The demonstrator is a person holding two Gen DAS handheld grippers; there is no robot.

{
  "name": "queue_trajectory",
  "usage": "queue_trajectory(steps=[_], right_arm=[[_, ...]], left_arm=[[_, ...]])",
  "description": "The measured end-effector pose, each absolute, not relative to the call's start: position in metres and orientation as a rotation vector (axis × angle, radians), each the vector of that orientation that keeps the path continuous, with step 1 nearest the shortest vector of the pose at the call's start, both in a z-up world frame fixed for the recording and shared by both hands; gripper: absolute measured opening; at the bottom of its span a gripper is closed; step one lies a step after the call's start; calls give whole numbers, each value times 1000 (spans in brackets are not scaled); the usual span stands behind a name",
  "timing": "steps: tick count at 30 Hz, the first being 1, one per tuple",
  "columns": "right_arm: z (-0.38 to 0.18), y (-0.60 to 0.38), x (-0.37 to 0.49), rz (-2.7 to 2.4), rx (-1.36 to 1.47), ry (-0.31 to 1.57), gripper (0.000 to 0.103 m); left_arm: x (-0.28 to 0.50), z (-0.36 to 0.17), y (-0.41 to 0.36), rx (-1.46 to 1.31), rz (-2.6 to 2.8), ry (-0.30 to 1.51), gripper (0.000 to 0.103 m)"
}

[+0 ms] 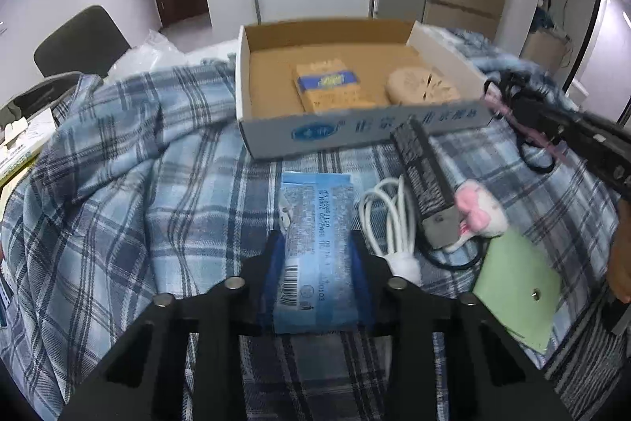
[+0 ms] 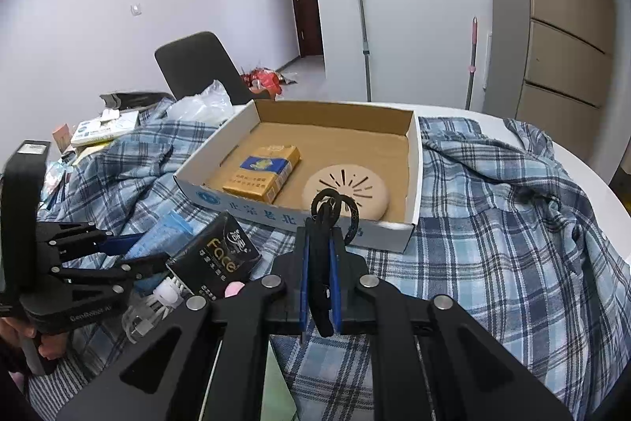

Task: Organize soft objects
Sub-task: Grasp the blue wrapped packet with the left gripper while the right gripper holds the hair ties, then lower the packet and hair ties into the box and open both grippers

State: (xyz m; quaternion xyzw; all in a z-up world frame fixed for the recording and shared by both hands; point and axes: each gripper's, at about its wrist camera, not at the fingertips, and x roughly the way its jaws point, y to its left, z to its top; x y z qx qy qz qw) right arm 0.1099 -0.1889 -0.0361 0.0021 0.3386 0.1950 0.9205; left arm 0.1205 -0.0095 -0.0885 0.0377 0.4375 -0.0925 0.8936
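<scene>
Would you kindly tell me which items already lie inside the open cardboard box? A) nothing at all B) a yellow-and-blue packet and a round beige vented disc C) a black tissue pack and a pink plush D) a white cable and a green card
B: the cardboard box holds the yellow-and-blue packet beside the round beige disc.

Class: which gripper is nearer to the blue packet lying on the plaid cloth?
Left. The left gripper has the blue packet between its fingers. The right gripper is apart from it, off to its right near the cardboard box, clamping a black strap.
</scene>
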Motion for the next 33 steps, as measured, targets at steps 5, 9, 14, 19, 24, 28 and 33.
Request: queue_trajectory(steps=[5, 9, 14, 19, 24, 28, 33], right_arm=[[-23, -191, 97, 431, 25, 599, 8], [-8, -194, 80, 447, 36, 471, 8], [15, -196, 62, 441, 47, 348, 8], [43, -190, 46, 417, 25, 272, 8], [74, -177, 48, 409, -4, 260, 8], [101, -180, 64, 376, 27, 225, 8], [114, -183, 101, 298, 41, 183, 8]], left_arm=[[89, -56, -1, 45, -214, 686, 31], [60, -31, 0, 46, -230, 470, 31], [34, -7, -1, 53, -240, 309, 31], [16, 28, -13, 77, -209, 232, 31], [22, 76, -26, 97, -204, 191, 31], [44, 100, -32, 88, -192, 169, 31], [82, 109, -33, 9, -191, 160, 31]])
